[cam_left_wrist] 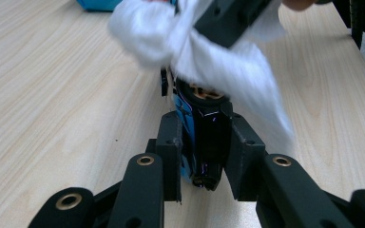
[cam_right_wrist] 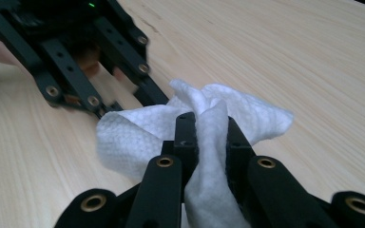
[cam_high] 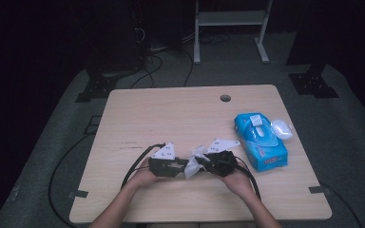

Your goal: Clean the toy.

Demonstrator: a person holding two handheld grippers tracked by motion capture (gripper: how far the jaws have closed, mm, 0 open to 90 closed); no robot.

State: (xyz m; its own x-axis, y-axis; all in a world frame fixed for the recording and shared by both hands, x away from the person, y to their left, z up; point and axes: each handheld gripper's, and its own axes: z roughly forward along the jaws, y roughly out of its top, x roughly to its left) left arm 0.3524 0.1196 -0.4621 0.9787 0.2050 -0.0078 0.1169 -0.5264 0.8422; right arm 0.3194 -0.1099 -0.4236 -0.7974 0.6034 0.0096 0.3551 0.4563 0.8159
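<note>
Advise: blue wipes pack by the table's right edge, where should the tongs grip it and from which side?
Likely across the short width of the blue wipes pack, coming from above. It lies flat and is long, so its long sides give parallel faces. Stay off the raised flap at its far end.

A pale wooden table [cam_high: 171,114] with rounded corners and a round cable hole [cam_high: 225,98] near its far edge stood on grey carpet [cam_high: 351,142]. Beyond it rose the white legs of a frame [cam_high: 229,28]; black cables [cam_high: 152,66] trailed across the floor. Dark stand bases [cam_high: 312,83] flanked the table. The surroundings lay in deep shadow, so the walls could not be made out.
</note>
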